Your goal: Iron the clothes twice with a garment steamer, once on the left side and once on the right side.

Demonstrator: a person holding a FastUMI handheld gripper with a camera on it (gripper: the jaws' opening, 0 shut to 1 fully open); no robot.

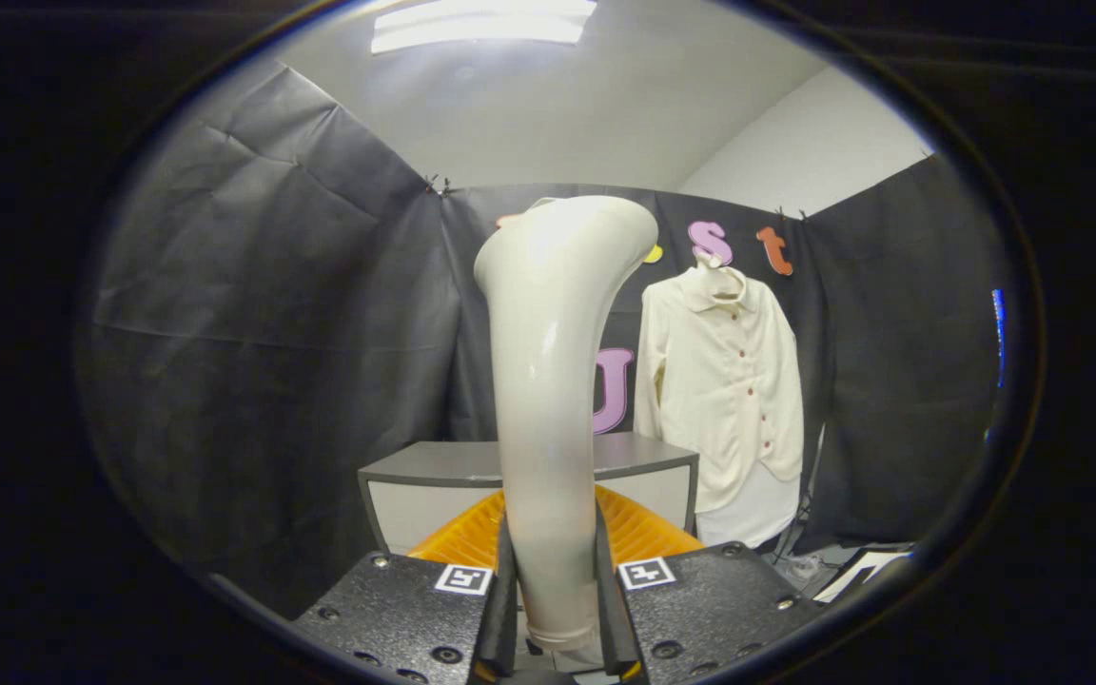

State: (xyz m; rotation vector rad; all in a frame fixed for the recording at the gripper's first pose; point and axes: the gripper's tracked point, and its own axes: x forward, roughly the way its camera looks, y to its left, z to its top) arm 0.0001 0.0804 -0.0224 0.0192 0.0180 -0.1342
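Observation:
A cream-white garment steamer stands upright between my fingers, its handle pressed from both sides and its curved head bent toward the right at the top. My gripper is shut on that handle. Beyond and to the right of the steamer, a cream button-up shirt hangs on a hanger against the black booth wall, facing me, with a white garment edge showing under its hem. The steamer head is well short of the shirt.
A grey-topped white table stands just beyond the fingers, between me and the shirt. An orange ribbed object lies right ahead of the fingertips. Black cloth walls close in left, back and right. Some clutter sits on the floor at the lower right.

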